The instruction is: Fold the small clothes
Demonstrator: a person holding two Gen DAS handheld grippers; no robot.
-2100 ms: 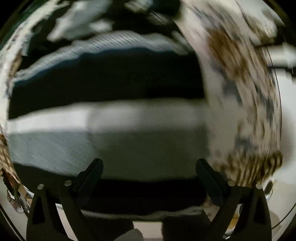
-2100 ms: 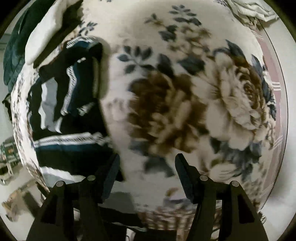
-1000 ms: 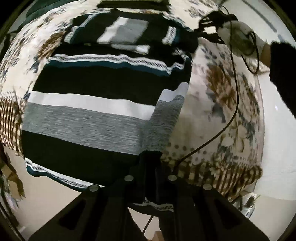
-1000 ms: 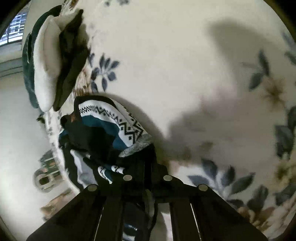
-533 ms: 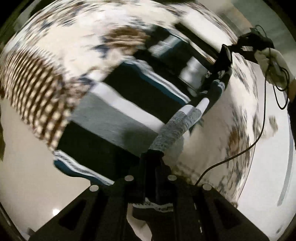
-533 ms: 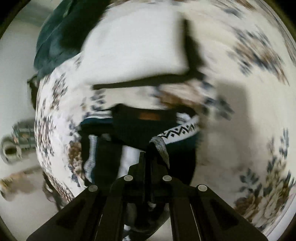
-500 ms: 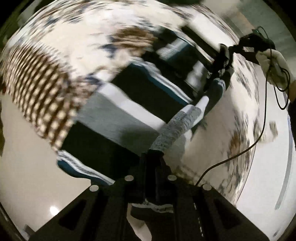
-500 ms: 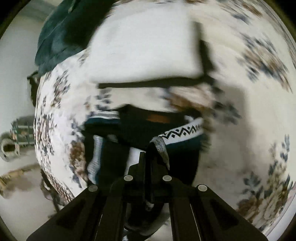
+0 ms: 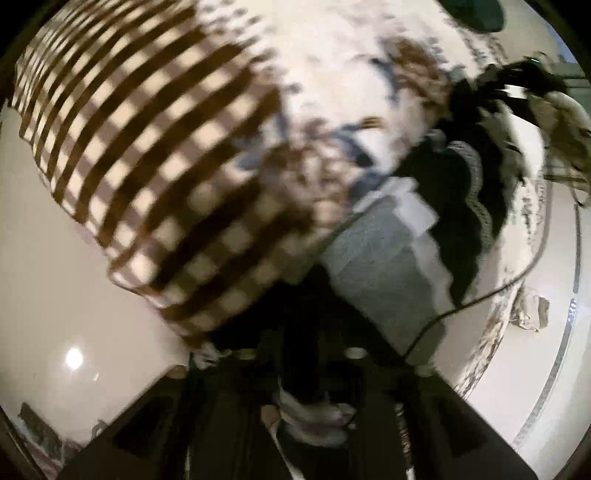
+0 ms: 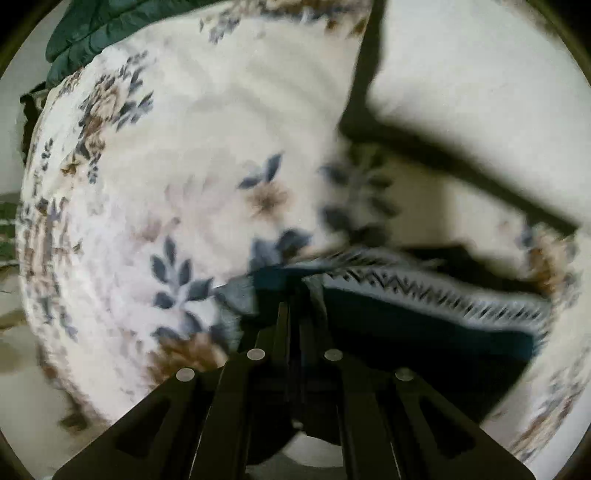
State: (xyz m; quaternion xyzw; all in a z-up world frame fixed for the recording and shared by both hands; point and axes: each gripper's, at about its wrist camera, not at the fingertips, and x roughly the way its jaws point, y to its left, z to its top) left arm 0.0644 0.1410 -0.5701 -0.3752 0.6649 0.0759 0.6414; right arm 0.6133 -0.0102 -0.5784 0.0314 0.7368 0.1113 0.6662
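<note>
A striped knit sweater (image 9: 391,266), black, grey, white and teal, hangs stretched between my two grippers over a floral bedspread (image 9: 332,74). My left gripper (image 9: 306,332) is shut on its dark lower edge; the grey and white bands run up to the right toward the other gripper (image 9: 517,74), seen blurred at the top right. In the right wrist view my right gripper (image 10: 295,295) is shut on the sweater's teal band with zigzag trim (image 10: 424,295), which trails off to the right.
The bedspread's brown checked border (image 9: 147,147) hangs over the bed edge above a pale glossy floor (image 9: 55,295). A cable (image 9: 480,299) crosses the sweater. A white pillow (image 10: 480,74) and a dark green quilt (image 10: 110,22) lie at the bed's head.
Both grippers have swung the held sweater sideways across the bed. The left view now faces the checked border and floor; the right view has dropped closer to the bedspread.
</note>
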